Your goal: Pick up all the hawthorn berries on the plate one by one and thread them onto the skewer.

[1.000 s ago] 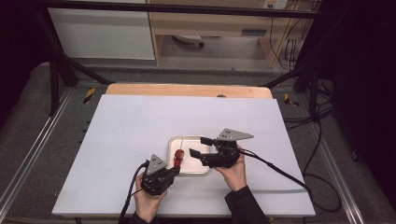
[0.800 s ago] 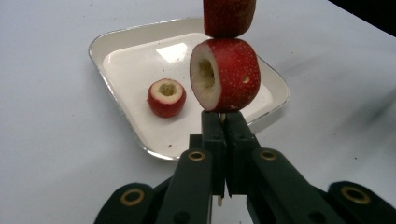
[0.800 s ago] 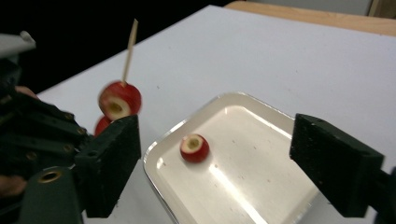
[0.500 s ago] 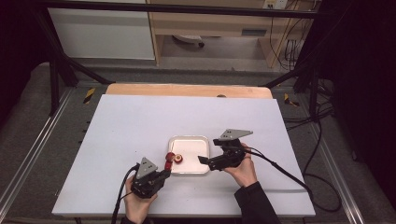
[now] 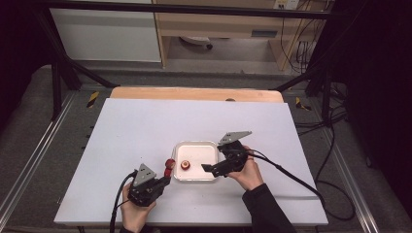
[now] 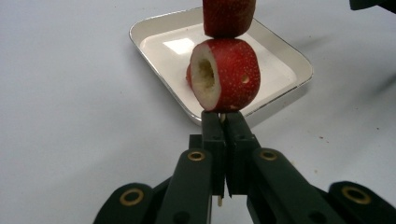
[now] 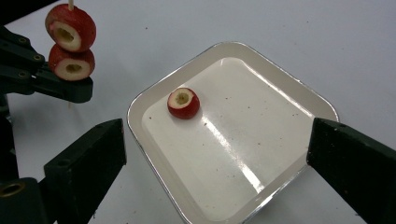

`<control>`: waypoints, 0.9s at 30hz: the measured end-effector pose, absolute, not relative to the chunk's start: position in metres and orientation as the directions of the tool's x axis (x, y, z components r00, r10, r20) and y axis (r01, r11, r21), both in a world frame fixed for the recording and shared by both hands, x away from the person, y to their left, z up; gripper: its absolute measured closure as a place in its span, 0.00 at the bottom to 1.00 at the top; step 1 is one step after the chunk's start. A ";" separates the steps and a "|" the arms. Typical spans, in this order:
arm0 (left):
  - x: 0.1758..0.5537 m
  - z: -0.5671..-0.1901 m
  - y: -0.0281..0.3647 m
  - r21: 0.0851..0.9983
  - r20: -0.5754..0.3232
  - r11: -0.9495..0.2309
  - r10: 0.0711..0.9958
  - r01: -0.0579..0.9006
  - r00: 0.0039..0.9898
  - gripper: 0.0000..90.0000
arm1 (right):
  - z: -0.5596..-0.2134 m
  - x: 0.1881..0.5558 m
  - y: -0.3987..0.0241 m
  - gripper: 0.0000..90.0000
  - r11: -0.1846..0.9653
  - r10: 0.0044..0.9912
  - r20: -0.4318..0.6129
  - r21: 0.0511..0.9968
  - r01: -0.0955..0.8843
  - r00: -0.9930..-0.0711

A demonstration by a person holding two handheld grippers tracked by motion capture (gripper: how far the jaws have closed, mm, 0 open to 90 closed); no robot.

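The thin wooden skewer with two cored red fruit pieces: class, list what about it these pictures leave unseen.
- Thin wooden skewer, left gripper view: its length is hidden by the shut left gripper and the cored red fruit pieces.
- Upper fruit piece: cut off by the top edge.
- High view: the skewer is too small to see.

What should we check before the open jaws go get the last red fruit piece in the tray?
1. Left gripper has its jaws shut on the skewer: ok.
2. Two red fruit pieces sit on the skewer above those jaws: ok.
3. Right gripper is open after just widening, with nothing between its jaws: ok.
4. One cored fruit piece lies in the white tray, apart from the rim: ok.
5. Tray lies flat on the table: ok.
6. Skewer tip is free above the top piece for one more: ok, a short tip shows in the right gripper view.
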State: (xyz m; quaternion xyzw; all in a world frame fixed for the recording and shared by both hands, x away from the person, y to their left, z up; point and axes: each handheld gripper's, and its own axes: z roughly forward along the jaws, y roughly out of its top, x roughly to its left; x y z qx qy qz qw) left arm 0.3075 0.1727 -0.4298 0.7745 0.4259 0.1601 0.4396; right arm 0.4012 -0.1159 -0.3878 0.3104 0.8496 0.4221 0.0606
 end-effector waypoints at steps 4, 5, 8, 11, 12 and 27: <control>0.307 -0.430 0.175 0.816 -0.126 -0.251 0.802 0.521 0.584 0.98 | -0.389 0.405 -0.103 0.07 0.487 0.574 0.149 0.729 0.482 -0.805; 0.307 -0.430 0.175 0.817 -0.126 -0.250 0.802 0.520 0.584 0.98 | -0.389 0.407 -0.099 0.07 0.498 0.569 0.143 0.723 0.478 -0.809; 0.308 -0.430 0.176 0.814 -0.135 -0.246 0.801 0.526 0.583 0.98 | -0.389 0.410 -0.088 0.08 0.527 0.558 0.136 0.704 0.476 -0.819; 0.308 -0.431 0.177 0.812 -0.131 -0.250 0.803 0.528 0.581 0.98 | -0.389 0.414 -0.077 0.10 0.554 0.554 0.124 0.684 0.476 -0.823; 0.308 -0.430 0.178 0.811 -0.123 -0.257 0.803 0.525 0.583 0.98 | -0.389 0.416 -0.074 0.10 0.566 0.550 0.115 0.676 0.471 -0.827; 0.308 -0.435 0.187 0.809 -0.150 -0.226 0.813 0.542 0.563 0.98 | -0.403 0.433 -0.030 0.30 0.629 0.576 0.147 0.548 0.551 -0.804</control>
